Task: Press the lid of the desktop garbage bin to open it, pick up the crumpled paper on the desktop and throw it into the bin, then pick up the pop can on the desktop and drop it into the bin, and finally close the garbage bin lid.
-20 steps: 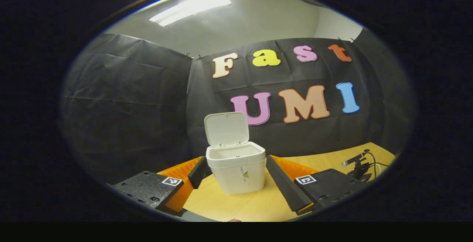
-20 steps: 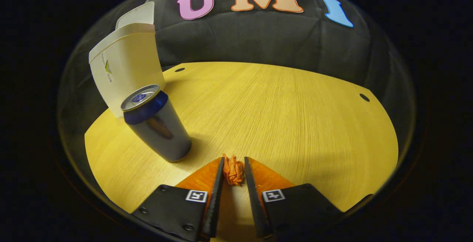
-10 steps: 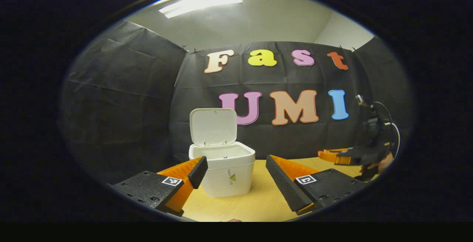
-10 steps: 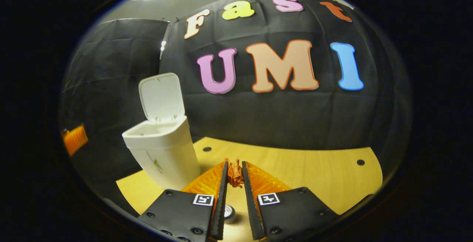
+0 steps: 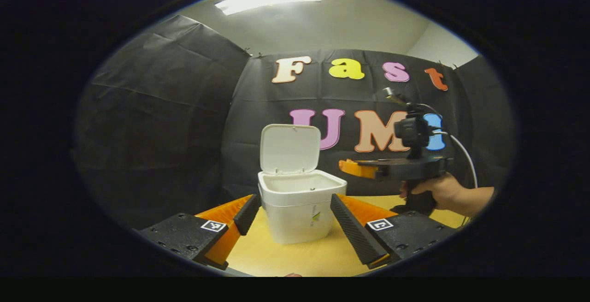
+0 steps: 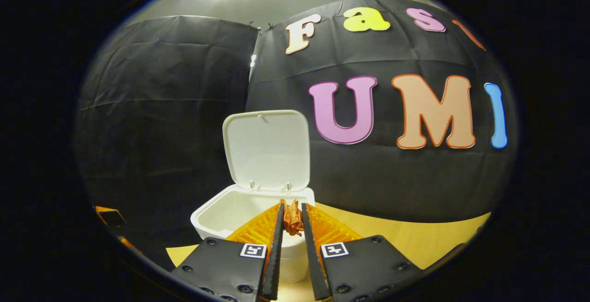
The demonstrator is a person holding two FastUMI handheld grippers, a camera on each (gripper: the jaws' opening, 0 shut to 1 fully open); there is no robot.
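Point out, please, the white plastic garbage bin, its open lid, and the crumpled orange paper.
White plastic garbage bin point(image 5: 299, 221): left gripper view, front wall.
Open lid point(image 6: 267, 150): right gripper view, inner face.
Crumpled orange paper point(image 6: 292, 216): right gripper view, middle.

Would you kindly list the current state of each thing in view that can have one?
garbage bin: upright on the table, open.
lid: raised, standing up behind the opening.
crumpled paper: pinched between the fingers, held over the bin's rim.
right gripper: shut on the crumpled paper.
left gripper: open, holding nothing, the bin ahead of it.
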